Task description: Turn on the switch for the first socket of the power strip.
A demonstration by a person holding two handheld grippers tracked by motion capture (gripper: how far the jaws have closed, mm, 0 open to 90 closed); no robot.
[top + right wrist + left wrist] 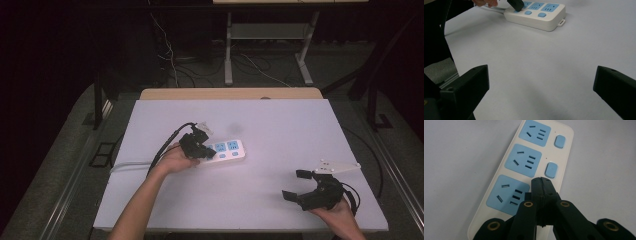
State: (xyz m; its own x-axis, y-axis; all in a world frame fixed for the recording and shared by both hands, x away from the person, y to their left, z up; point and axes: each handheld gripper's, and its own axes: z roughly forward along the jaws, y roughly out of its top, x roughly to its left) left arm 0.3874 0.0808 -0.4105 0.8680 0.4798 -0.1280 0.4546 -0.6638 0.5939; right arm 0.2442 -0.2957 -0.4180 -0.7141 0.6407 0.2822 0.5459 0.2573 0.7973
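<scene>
From above, a white power strip [226, 150] is seen lying near the middle of the worktop [280, 125], with the left gripper [201, 148] set on its left end. The right gripper [294, 185] is held low at the near right corner, well apart from the strip. Along the left gripper [541, 185], its fingers are seen pressed together, tips resting at the strip [524, 170] just below the middle blue switch [551, 170]. Along the right gripper [541, 82], the fingers are spread wide over bare worktop [544, 65], the strip [536, 15] lying far ahead.
</scene>
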